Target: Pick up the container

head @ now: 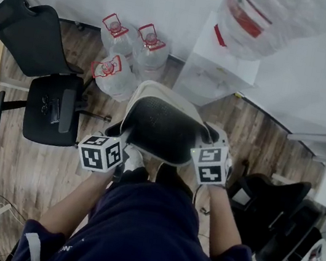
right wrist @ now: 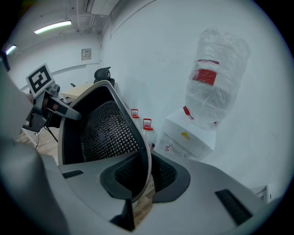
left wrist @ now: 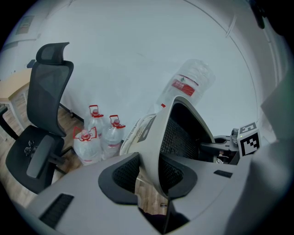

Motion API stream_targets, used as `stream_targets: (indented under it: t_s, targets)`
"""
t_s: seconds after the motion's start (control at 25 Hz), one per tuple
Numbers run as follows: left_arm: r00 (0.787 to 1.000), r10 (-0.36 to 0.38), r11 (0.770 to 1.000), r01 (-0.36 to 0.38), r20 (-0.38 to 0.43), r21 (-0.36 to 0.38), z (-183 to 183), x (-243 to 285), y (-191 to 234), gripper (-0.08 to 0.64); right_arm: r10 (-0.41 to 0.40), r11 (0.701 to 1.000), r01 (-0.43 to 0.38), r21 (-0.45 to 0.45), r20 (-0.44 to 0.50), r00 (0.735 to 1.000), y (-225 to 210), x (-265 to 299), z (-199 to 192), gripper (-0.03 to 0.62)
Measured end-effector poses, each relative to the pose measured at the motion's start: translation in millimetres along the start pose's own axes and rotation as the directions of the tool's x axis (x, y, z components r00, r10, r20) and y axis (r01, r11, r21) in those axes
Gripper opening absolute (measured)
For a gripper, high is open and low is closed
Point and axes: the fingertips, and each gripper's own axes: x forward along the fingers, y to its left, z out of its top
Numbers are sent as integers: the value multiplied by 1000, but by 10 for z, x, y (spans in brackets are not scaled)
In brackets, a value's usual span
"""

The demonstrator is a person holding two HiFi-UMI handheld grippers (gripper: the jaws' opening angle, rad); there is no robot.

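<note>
The container (head: 162,125) is a pale grey basket with a black mesh inside, held up over the wooden floor in front of the person. My left gripper (head: 125,137) is shut on its left rim, and my right gripper (head: 206,139) is shut on its right rim. In the left gripper view the container's wall (left wrist: 180,134) runs edge-on between the two dark pads of the left gripper (left wrist: 154,176). The right gripper view shows the mesh inside of the container (right wrist: 104,134), with the rim pinched by the right gripper (right wrist: 141,178).
Three water jugs with red caps (head: 126,58) stand on the floor by the wall. Beside them is a white dispenser (head: 213,73) with a large bottle (head: 263,19) on top. A black office chair (head: 47,81) is at the left, and more dark chairs (head: 272,218) at the right.
</note>
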Motion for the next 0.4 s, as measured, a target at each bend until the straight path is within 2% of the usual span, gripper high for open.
stream_targets:
  t_s: [0.4]
  targets:
    - [1000, 3, 1000, -3, -1, 0, 58, 39, 25, 124, 2, 1000, -2, -9, 3, 1000, -25, 52, 51, 58]
